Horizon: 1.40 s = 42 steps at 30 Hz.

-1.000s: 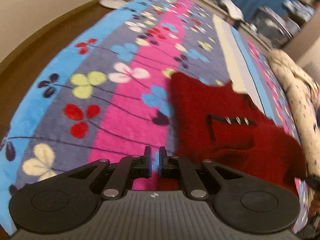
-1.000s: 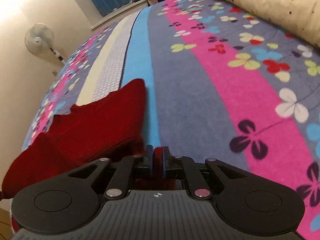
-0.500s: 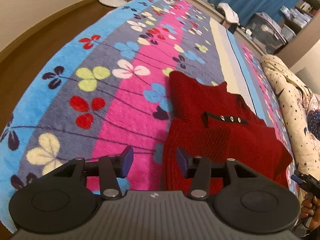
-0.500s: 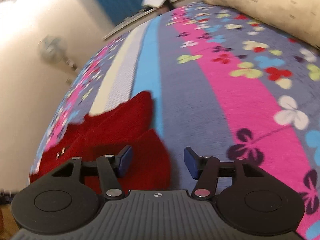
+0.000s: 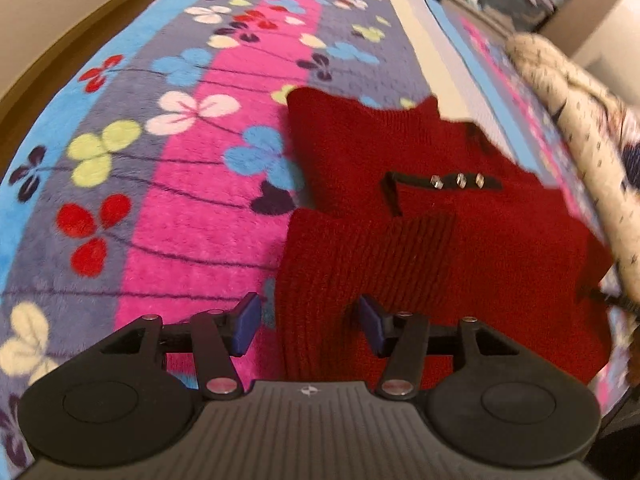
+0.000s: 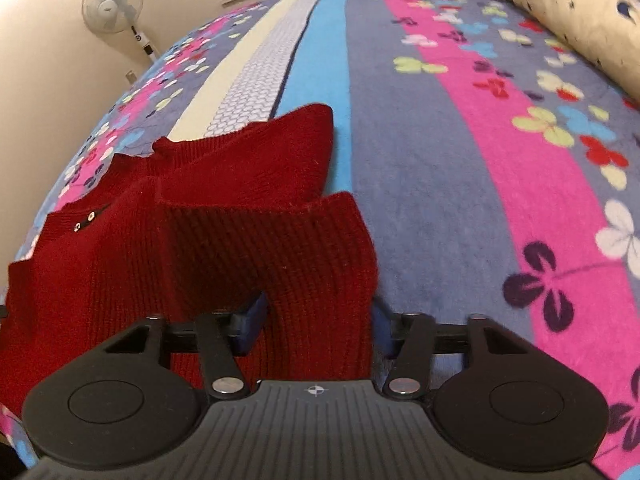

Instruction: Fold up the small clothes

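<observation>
You hold two claws low over a bed covered by a bright fleece blanket, striped pink, grey and light blue with clover-like flowers. A small red knitted sweater lies on the blanket close to the near edge of the bed, straight in front of both claws.

The left claw is wide open and grips nothing. Its right finger sits over the ribbed red knit, its left finger over the blanket just beside the sweater's edge. The right claw is also wide open and holds nothing. A ribbed fold of the sweater lies between its fingers; you cannot tell whether the pads touch it.

The ribbed lower part appears folded up over the body, stopping short of a dark placket with three small shiny buttons. One corner of the sweater points away towards the far side of the bed. So the fold seems to be under way, with one layer laid over. Further folds and tidying probably remain, and no other small clothes can be seen.

Around the bed: a cream quilt with small dark marks is bunched along one side, a white standing fan stands against a pale wall, and a brown floor shows beyond the blanket's edge.
</observation>
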Tool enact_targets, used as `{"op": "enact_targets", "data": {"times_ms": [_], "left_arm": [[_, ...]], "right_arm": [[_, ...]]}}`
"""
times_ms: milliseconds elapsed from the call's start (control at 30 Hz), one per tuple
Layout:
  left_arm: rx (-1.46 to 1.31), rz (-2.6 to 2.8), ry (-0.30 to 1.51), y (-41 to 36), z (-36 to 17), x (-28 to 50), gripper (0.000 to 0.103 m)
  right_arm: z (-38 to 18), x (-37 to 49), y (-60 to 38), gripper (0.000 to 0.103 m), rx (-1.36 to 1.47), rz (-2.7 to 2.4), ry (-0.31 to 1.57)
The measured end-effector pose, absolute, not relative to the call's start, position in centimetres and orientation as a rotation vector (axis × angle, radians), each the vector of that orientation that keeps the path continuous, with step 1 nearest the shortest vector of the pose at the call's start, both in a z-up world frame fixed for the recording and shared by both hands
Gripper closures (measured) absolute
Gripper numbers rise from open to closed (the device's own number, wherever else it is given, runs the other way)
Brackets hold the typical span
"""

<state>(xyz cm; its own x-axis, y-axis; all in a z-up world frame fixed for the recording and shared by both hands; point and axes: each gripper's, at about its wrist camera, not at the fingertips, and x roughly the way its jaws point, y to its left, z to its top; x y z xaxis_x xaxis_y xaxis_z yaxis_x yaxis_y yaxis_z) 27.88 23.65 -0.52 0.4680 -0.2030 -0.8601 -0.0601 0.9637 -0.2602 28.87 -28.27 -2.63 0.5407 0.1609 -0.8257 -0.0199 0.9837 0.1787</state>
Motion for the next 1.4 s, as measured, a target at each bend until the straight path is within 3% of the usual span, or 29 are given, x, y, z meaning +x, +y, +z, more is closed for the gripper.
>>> {"op": "enact_targets", "data": {"times_ms": [33, 67, 100, 267, 433, 700, 1000, 1067, 1133, 1233, 1400], "left_arm": [[-0.259, -0.110, 1.084, 23.4, -0.5, 28.0, 0.072], [-0.250, -0.142, 1.079, 23.2, -0.2, 28.1, 0.087], [-0.213, -0.161, 1.041, 22.9, 0.8, 27.8, 0.091], [-0.115, -0.149, 0.772, 23.0, 5.8, 25.4, 0.092], [-0.019, -0.027, 0.569, 21.6, 7.6, 26.9, 0.091], [-0.099, 0.064, 0.655, 21.6, 5.2, 32.7, 0.092], [-0.215, 0.143, 0.574, 23.4, 4.2, 35.7, 0.092], [-0.186, 0.146, 0.660, 23.3, 2.1, 37.3, 0.092], [-0.173, 0.143, 0.771, 23.2, -0.4, 38.6, 0.091], [-0.200, 0.145, 0.783, 23.8, -1.5, 39.2, 0.091], [-0.229, 0.145, 0.615, 23.8, 0.9, 38.3, 0.091]], "right_arm": [[-2.4, 28.9, -28.4, 0.091, 0.143, 0.090, 0.980], [-2.0, 28.8, -28.5, 0.091, 0.145, 0.077, 0.968], [-1.6, 28.8, -28.8, 0.091, 0.155, 0.075, 0.954], [3.2, 26.9, -29.4, 0.093, 0.218, 0.111, 0.721], [5.3, 27.2, -29.0, 0.093, 0.213, 0.041, 0.514], [3.2, 32.2, -26.7, 0.093, 0.141, -0.024, 0.527], [2.8, 34.5, -23.6, 0.093, 0.039, -0.080, 0.391], [1.1, 36.3, -23.6, 0.093, 0.034, -0.092, 0.465], [-1.9, 38.9, -23.8, 0.092, 0.012, -0.114, 0.653], [-5.6, 40.7, -24.9, 0.092, 0.049, -0.146, 0.821], [-2.7, 40.0, -24.5, 0.093, 0.081, -0.124, 0.630]]}}
